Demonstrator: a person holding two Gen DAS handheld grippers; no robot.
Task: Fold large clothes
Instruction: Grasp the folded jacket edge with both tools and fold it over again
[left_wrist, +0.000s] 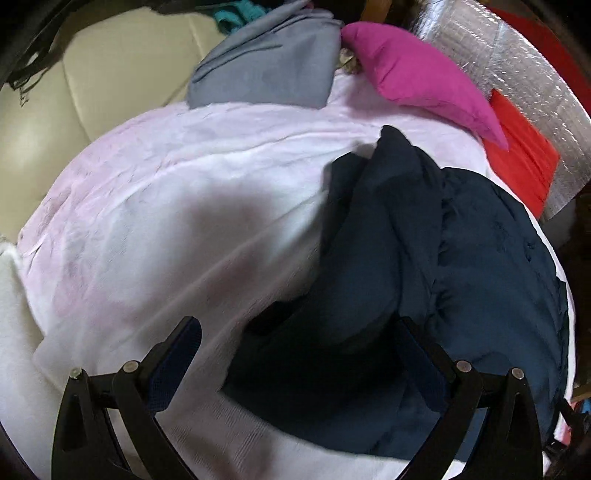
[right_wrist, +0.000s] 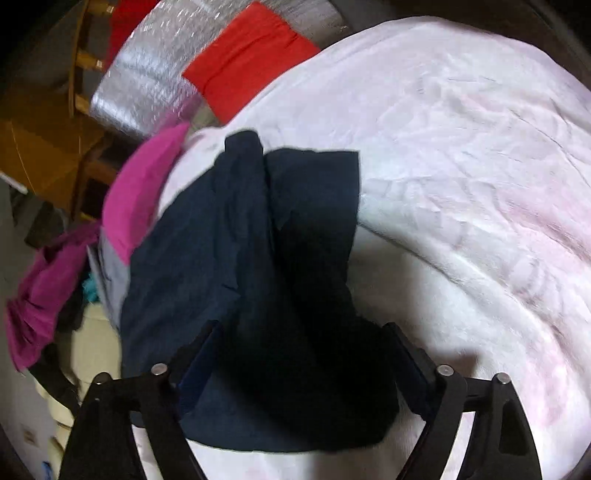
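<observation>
Pale pink and white bedding (left_wrist: 192, 192) covers the whole work surface, soft and wrinkled, with a cream cushioned seat (left_wrist: 92, 85) behind it on the left. From my left wrist camera, my left gripper (left_wrist: 299, 354) hangs over the bedding with its jaws spread wide and gripping nothing. Its left finger (left_wrist: 173, 365) is over bare white cloth, while its right finger (left_wrist: 424, 365) is against the edge of a dark navy garment (left_wrist: 424, 258), which lies crumpled on the right half of the bedding and bunches up between the jaws. I cannot tell whether the fingers press into the fabric. Farther back lie a grey garment (left_wrist: 266, 62), a magenta piece of cloth (left_wrist: 417, 74), a red cloth (left_wrist: 521, 155) and a silver foil sheet (left_wrist: 517, 51). From my right wrist camera, my right gripper (right_wrist: 299, 354) is likewise spread wide, empty of any grasp, with the navy garment (right_wrist: 240, 236) heaped between its jaws and running away from me toward the bed's far edge. Both its fingers (right_wrist: 199, 354) flank the dark folds. White bedding (right_wrist: 461, 166) fills the right side. Magenta cloth (right_wrist: 144, 192) sits at the garment's left edge, red cloth (right_wrist: 251, 55) and foil sheet (right_wrist: 144, 85) behind, and wooden furniture (right_wrist: 48, 147) at far left.
</observation>
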